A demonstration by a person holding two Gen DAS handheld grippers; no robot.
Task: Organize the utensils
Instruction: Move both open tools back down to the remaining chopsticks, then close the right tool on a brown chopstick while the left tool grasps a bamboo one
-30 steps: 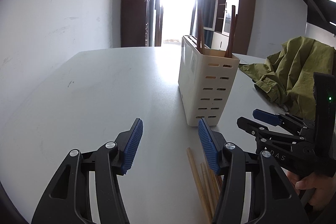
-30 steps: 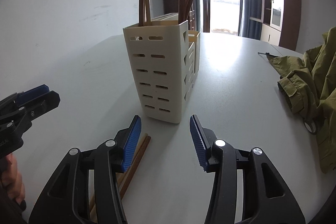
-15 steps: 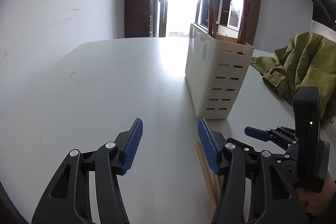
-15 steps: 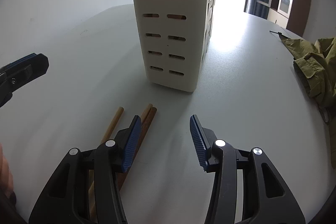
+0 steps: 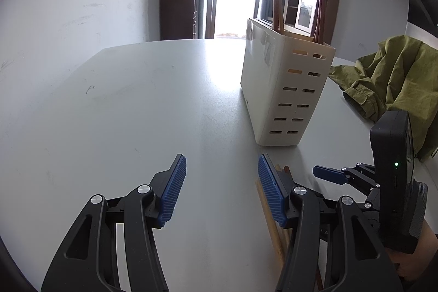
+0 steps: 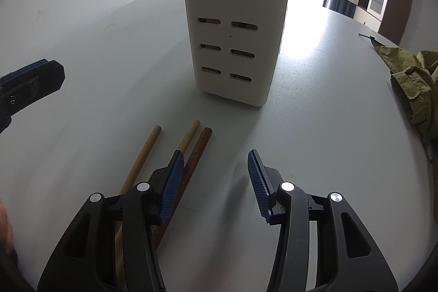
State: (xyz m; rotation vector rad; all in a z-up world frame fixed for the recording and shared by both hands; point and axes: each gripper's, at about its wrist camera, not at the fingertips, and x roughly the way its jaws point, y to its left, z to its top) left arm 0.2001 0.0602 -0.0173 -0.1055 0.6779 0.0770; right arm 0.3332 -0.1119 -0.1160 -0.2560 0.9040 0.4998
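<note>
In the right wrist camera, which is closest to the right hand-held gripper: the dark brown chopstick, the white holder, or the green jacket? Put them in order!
From the right hand-held gripper:
1. Dark brown chopstick, lying on the table beside its left finger.
2. White holder, standing straight ahead.
3. Green jacket, far off at the right edge.

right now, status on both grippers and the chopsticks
Left gripper open, empty. Right gripper open, empty, above the table. Three loose chopsticks flat before the holder. Nothing blocking.
</note>
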